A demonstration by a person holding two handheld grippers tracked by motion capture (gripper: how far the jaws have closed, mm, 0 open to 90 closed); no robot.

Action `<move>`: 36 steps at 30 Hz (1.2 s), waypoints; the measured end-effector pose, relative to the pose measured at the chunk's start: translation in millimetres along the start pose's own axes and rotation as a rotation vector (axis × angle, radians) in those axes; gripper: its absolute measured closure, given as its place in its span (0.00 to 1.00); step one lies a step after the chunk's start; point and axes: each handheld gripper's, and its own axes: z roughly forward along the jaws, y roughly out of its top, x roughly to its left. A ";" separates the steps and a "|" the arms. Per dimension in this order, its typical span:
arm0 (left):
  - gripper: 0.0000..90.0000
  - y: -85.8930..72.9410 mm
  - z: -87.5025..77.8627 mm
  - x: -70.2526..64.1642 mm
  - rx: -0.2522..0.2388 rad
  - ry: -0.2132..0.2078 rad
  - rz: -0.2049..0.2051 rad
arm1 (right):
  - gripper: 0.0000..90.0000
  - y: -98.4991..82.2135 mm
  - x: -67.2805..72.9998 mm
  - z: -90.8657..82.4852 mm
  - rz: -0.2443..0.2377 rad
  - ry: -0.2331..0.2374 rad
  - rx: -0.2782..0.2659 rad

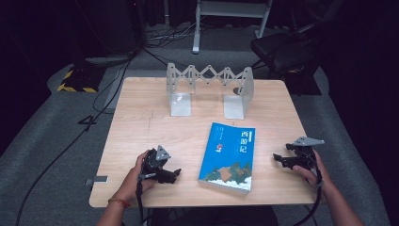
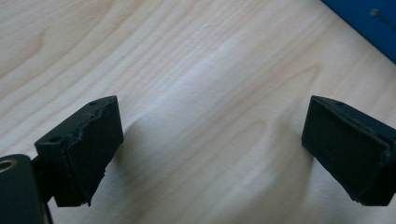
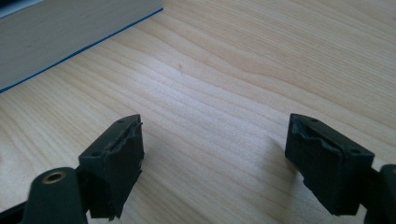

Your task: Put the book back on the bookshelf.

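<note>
The book (image 1: pixel 228 156) lies flat near the desk's (image 1: pixel 141 122) front edge, the expandable bookend rack (image 1: pixel 209 89) waiting at the back edge. Left gripper (image 1: pixel 175 173) and right gripper (image 1: pixel 277 159) flank it, both released and empty. Approach stage, I'd say: next, close in on its edges.

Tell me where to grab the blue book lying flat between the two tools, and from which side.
Take the book by its right long edge, where the page block shows pale in the right gripper view. It lies flat with bare table on both sides. The right tool stands open beside that edge, so I would slide one jaw under and close across the thickness. The left tool could steady the spine side.
</note>
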 end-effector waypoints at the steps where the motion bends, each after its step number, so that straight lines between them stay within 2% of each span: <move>1: 0.07 -0.5 -0.2 -5.1 -0.001 -0.010 0.013 | 0.23 1.4 0.9 -0.1 -0.011 0.018 0.014; 2: 0.07 -0.8 -0.8 -7.6 0.002 -0.020 0.024 | 0.22 3.0 3.0 0.0 -0.031 0.042 0.025; 3: 0.07 -0.8 -0.8 -7.6 0.002 -0.020 0.024 | 0.22 3.0 3.0 0.0 -0.031 0.042 0.025; 4: 0.07 -1.7 -1.7 -10.9 0.004 -0.041 0.053 | 0.21 4.6 6.8 0.9 -0.062 0.072 0.034; 5: 0.07 -3.8 -3.2 -17.0 0.003 -0.078 0.088 | 0.21 10.1 19.8 3.8 -0.125 0.121 0.054; 6: 0.07 -3.8 -3.2 -17.0 0.003 -0.078 0.088 | 0.21 10.1 19.8 3.8 -0.125 0.121 0.054; 8: 0.07 -5.2 -4.6 -20.2 0.005 -0.098 0.106 | 0.23 16.3 33.7 6.6 -0.186 0.148 0.064; 10: 0.06 -5.7 -4.8 -20.5 0.004 -0.099 0.110 | 0.24 25.9 50.4 11.0 -0.229 0.180 0.074; 12: 0.06 -5.9 -5.1 -20.5 0.006 -0.116 0.123 | 0.24 29.2 54.3 12.7 -0.238 0.188 0.081; 15: 0.06 -5.8 -5.0 -20.0 0.008 -0.125 0.132 | 0.25 43.8 65.1 15.8 -0.301 0.203 0.109; 17: 0.05 -5.5 -4.6 -20.1 0.009 -0.125 0.132 | 0.25 53.5 68.4 16.2 -0.309 0.222 0.110; 19: 0.04 -5.1 -4.0 -20.7 0.009 -0.125 0.134 | 0.25 56.8 69.5 18.8 -0.333 0.212 0.129; 23: 0.04 -4.8 -3.7 -22.0 0.010 -0.121 0.127 | 0.26 51.2 67.8 22.1 -0.303 0.243 0.141; 26: 0.04 -4.5 -3.2 -23.0 0.009 -0.118 0.123 | 0.26 48.7 70.7 22.1 -0.335 0.235 0.150; 28: 0.03 -4.2 -2.7 -23.8 0.009 -0.115 0.119 | 0.26 47.2 71.8 22.7 -0.331 0.252 0.131; 31: 0.03 -3.2 -2.2 -23.6 0.014 -0.115 0.122 | 0.24 45.9 71.7 23.6 -0.330 0.248 0.124; 33: 0.01 -2.5 -1.1 -24.1 0.016 -0.105 0.116 | 0.25 45.1 68.7 23.1 -0.311 0.273 0.109; 36: 0.01 -2.4 -1.0 -24.1 0.018 -0.102 0.115 | 0.26 45.1 70.0 21.0 -0.321 0.265 0.096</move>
